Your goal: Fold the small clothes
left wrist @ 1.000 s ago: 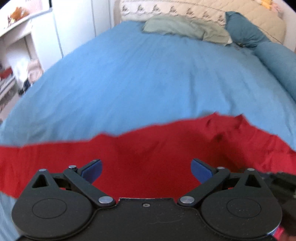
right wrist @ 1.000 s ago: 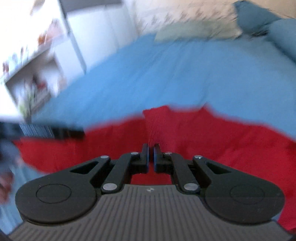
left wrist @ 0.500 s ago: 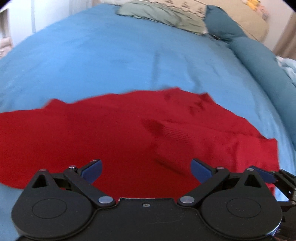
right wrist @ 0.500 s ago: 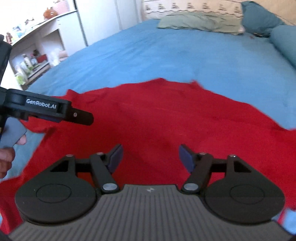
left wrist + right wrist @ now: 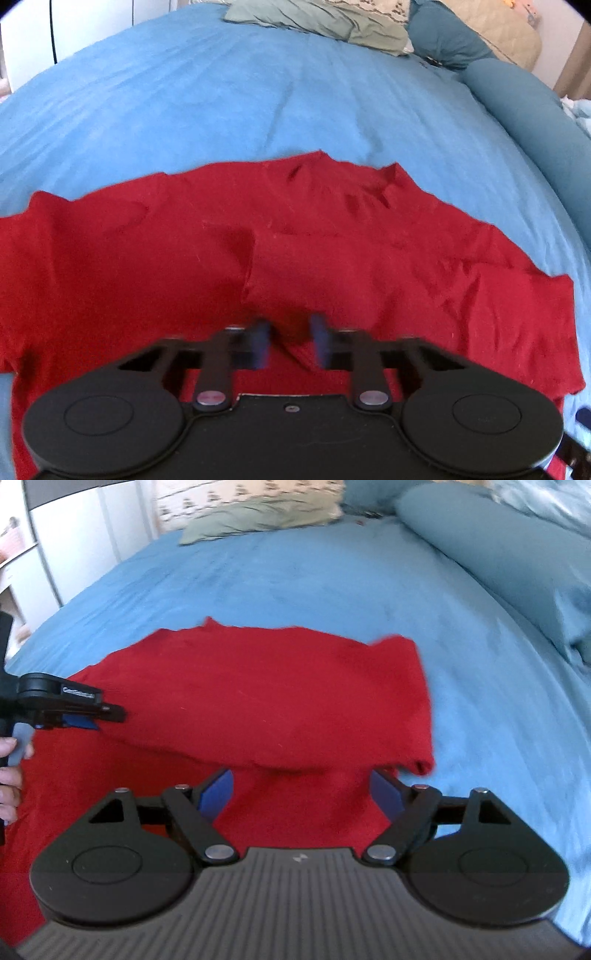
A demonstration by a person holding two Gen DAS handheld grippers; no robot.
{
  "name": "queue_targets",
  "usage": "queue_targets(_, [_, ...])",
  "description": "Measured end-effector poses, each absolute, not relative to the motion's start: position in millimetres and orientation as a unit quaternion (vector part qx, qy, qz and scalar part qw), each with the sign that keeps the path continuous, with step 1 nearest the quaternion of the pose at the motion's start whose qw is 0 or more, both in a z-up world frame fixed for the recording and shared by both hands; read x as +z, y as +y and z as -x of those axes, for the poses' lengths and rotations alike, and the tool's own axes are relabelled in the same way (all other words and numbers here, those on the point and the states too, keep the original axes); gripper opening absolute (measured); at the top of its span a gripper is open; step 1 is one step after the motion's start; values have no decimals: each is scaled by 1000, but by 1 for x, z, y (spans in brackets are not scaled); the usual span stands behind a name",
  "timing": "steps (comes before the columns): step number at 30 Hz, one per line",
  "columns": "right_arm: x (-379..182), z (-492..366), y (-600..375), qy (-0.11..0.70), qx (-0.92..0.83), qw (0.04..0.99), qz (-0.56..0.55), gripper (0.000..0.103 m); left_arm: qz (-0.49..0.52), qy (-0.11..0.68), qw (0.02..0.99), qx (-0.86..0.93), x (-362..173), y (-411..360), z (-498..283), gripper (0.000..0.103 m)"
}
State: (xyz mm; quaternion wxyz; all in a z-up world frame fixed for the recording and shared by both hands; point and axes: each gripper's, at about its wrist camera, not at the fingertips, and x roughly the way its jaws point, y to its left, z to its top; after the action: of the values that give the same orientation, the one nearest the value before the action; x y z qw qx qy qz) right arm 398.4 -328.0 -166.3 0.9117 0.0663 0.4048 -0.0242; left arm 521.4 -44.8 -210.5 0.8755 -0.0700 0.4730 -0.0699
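— Where's the cloth?

— The red garment (image 5: 332, 258) lies on the blue bedsheet (image 5: 221, 92). Ahead of my left tongs (image 5: 290, 341) it spreads from nine o'clock to three o'clock. A green pillow (image 5: 314, 18) sits far off at twelve.

— And your tongs?

— The left tongs are pinched together on a raised fold of it. My right tongs (image 5: 301, 792) have just been opening and stand wide apart, gripping nothing. The folded-over flap lies at their twelve o'clock.
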Motion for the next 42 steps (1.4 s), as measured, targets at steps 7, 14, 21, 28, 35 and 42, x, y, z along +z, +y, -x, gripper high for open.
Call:
queue_targets(7, [-172,-409,-338,418,-115,901,-32,97,61,387,917,-71,-143,-29,-528,5])
queue_targets(14, [-189,-435,-347,447,-133,884,-8,97,44,361,931,21,-139,37,-512,4])
queue_targets(21, [-195,-443,-365,441,-139,887,-7,97,102,410,906,40,-196,63,-486,4])
queue_targets(28, [-191,-452,-338,431,-57,897,77,97,105,402,909,37,-190,58,-476,4])
queue_targets(35, [-190,-451,-364,425,-122,895,51,94,85,396,914,30,-188,67,-488,5])
queue_targets(42, [-191,-449,-377,438,-89,892,65,94,51,433,900,34,-213,75,-476,15])
